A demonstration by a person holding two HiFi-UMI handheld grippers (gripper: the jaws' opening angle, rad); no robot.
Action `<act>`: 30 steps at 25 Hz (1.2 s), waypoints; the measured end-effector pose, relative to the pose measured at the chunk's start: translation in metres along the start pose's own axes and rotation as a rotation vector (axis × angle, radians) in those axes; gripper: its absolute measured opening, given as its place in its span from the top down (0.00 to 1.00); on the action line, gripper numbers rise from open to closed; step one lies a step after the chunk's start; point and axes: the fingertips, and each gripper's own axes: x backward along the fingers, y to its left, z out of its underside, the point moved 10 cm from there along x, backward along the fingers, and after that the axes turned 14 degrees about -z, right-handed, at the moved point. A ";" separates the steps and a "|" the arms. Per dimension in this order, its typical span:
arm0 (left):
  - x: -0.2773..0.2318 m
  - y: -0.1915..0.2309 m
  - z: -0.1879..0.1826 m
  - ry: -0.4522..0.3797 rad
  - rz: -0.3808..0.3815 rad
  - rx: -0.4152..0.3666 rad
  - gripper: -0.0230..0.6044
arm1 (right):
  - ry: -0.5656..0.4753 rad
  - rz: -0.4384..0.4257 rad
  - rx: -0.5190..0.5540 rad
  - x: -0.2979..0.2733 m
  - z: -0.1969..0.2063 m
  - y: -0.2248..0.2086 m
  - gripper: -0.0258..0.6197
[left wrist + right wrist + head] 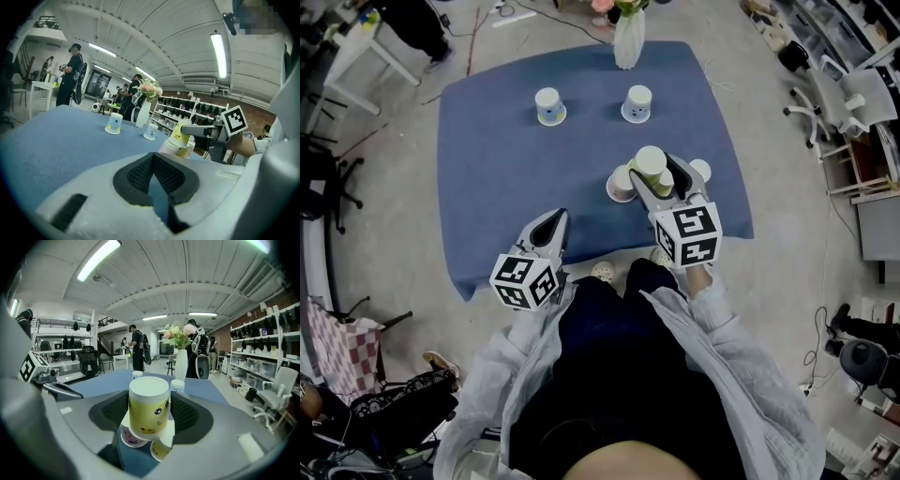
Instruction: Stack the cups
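My right gripper [657, 180] [148, 422] is shut on an upside-down yellow paper cup [652, 165] [148, 401], held a little above the blue tablecloth [487, 169]. Just below it stand a purple-printed cup [621, 185] [131, 437] and another yellowish cup [161, 450]. A white cup [700, 170] sits to the right of them. Two more upside-down cups [549, 106] [637, 103] stand farther back. My left gripper [555, 218] [157, 180] hovers at the near edge of the cloth, shut and holding nothing. The left gripper view shows the yellow cup [179, 135] in the right gripper [206, 131].
A white vase with flowers [628, 37] [181, 363] stands at the far edge of the cloth. Around the table are grey floor, office chairs [839, 98] and shelving [262, 348]. People stand in the background [70, 75].
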 end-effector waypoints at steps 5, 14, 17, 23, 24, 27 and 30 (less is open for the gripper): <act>-0.001 0.004 -0.003 -0.006 0.010 -0.005 0.98 | -0.039 -0.027 -0.007 0.008 -0.004 0.002 0.37; -0.020 -0.005 -0.022 -0.019 0.075 -0.068 0.98 | -0.103 -0.049 -0.049 0.041 -0.022 -0.020 0.36; -0.032 -0.019 -0.032 -0.035 0.081 -0.082 0.98 | -0.109 -0.086 -0.057 0.054 -0.030 -0.040 0.36; -0.057 -0.034 -0.053 -0.064 0.037 -0.078 0.98 | -0.066 -0.170 0.029 0.066 -0.055 -0.090 0.36; -0.061 -0.035 -0.056 -0.067 0.028 -0.073 0.98 | -0.053 -0.183 0.050 0.065 -0.060 -0.098 0.36; -0.074 -0.036 -0.065 -0.070 0.001 -0.067 0.98 | -0.022 -0.219 0.100 0.055 -0.072 -0.123 0.36; -0.093 -0.043 -0.072 -0.077 -0.013 -0.065 0.98 | 0.011 -0.278 0.145 0.042 -0.079 -0.150 0.36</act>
